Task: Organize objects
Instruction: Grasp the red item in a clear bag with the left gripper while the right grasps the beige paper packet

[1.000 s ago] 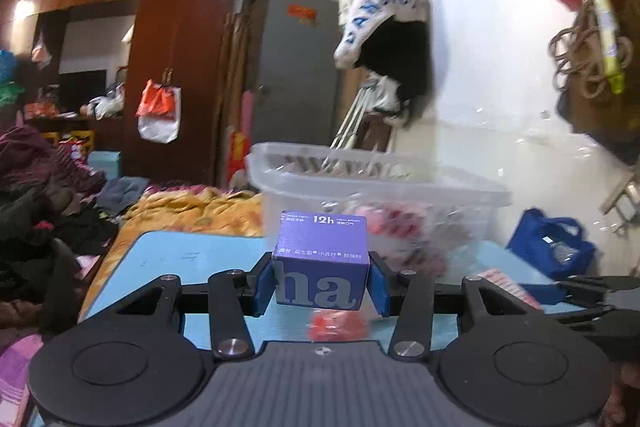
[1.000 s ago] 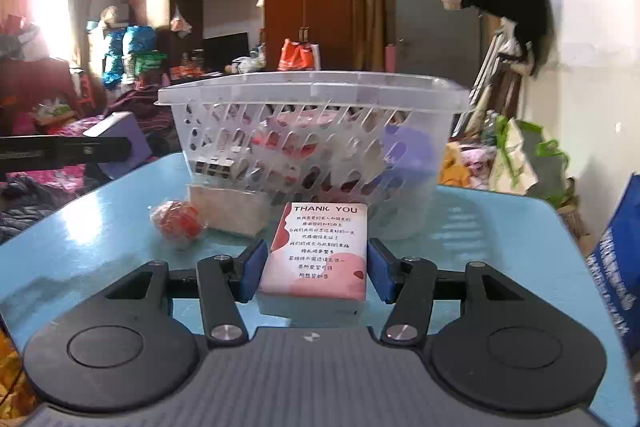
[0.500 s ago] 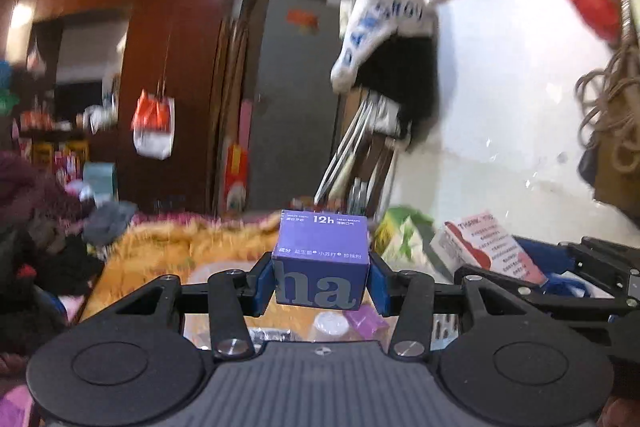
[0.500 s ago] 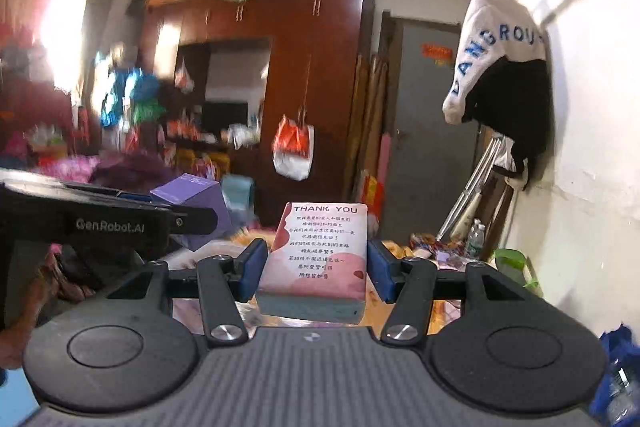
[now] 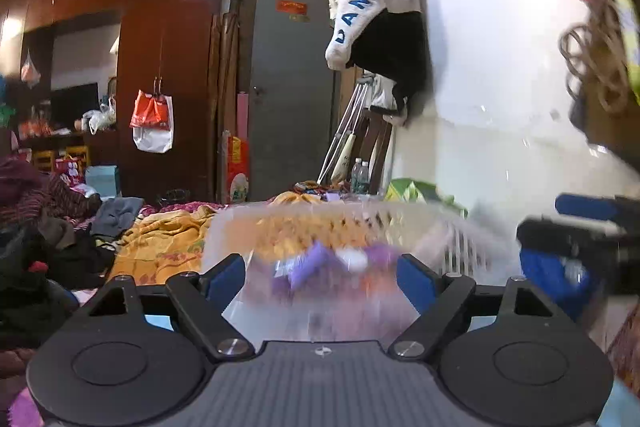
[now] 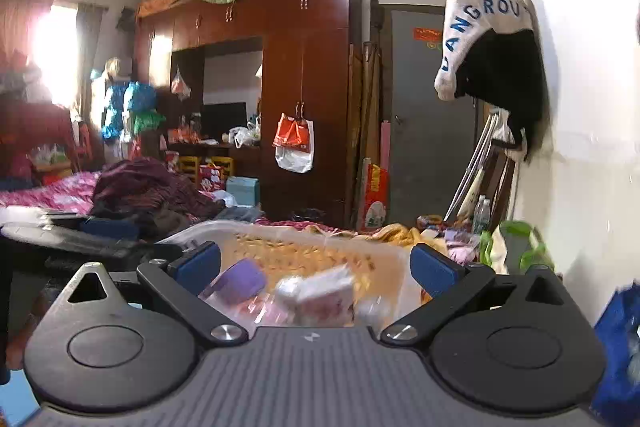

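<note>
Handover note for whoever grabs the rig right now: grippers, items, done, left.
Left gripper: jaws opening, nothing between the pads; it sits above the clear basket.
Right gripper: jaws opening, nothing gripped, also over the basket.
Items: a purple box and a pink-and-white box lie blurred inside the basket among other small packages.
Done: both boxes are in the basket.
Left: check the table for loose items; it is barely visible in either wrist view, so look down before the next pick.
</note>
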Demonstrator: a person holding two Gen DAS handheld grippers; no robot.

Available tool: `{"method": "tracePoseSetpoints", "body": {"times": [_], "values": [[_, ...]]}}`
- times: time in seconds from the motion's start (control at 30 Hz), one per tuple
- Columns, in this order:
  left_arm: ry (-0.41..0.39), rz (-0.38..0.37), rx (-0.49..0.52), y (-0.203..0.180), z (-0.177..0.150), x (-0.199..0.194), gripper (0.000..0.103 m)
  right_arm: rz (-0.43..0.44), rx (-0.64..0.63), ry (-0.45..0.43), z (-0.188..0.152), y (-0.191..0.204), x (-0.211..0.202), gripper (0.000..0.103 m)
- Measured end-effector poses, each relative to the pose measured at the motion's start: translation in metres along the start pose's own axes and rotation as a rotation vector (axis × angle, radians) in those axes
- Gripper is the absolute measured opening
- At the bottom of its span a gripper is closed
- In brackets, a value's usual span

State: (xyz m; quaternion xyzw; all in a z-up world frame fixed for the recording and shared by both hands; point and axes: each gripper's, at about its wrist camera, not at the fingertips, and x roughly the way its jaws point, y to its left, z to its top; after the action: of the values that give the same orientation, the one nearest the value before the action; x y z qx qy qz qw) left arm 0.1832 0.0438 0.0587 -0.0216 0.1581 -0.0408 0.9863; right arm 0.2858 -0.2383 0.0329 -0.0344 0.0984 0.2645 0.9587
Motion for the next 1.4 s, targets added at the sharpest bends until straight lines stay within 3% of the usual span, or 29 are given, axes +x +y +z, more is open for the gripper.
{"method": "tracePoseSetpoints", "body": {"times": [0.17, 0.3, 0.43, 0.67, 0.73, 0.8, 0.93, 1.2, 1.3, 1.4], "values": [[0.123, 0.008, 0.007, 0.005, -0.055, 0.001, 0.086, 0.04, 0.08, 0.121, -0.041, 0.001, 0.007, 0.103], [0.217, 0.029, -0.003, 0.013, -0.075, 0.023, 0.085, 0.044, 0.089, 0.191, -0.06, 0.007, 0.023, 0.103], [0.253, 0.035, 0.014, 0.013, -0.088, 0.026, 0.084, 0.03, 0.131, 0.214, -0.068, 0.007, 0.03, 0.103], [0.246, 0.032, 0.01, 0.008, -0.088, 0.023, 0.081, 0.021, 0.22, 0.294, -0.089, 0.005, 0.035, 0.103], [0.25, 0.046, 0.012, 0.007, -0.088, 0.024, 0.063, 0.018, 0.227, 0.304, -0.093, 0.006, 0.036, 0.103], [0.253, 0.048, 0.011, 0.006, -0.087, 0.023, 0.054, 0.018, 0.23, 0.314, -0.095, 0.006, 0.038, 0.103], [0.231, 0.067, 0.016, 0.007, -0.086, 0.018, 0.048, 0.022, 0.233, 0.321, -0.097, 0.014, 0.043, 0.103], [0.181, 0.102, -0.036, 0.035, -0.084, -0.006, 0.048, 0.038, 0.192, 0.397, -0.092, 0.061, 0.079, 0.103], [0.149, 0.164, -0.046, 0.045, -0.085, -0.018, 0.048, 0.023, 0.163, 0.404, -0.088, 0.081, 0.096, 0.103], [0.14, 0.16, -0.072, 0.057, -0.086, -0.027, 0.048, 0.018, 0.185, 0.413, -0.087, 0.087, 0.109, 0.103]]}}
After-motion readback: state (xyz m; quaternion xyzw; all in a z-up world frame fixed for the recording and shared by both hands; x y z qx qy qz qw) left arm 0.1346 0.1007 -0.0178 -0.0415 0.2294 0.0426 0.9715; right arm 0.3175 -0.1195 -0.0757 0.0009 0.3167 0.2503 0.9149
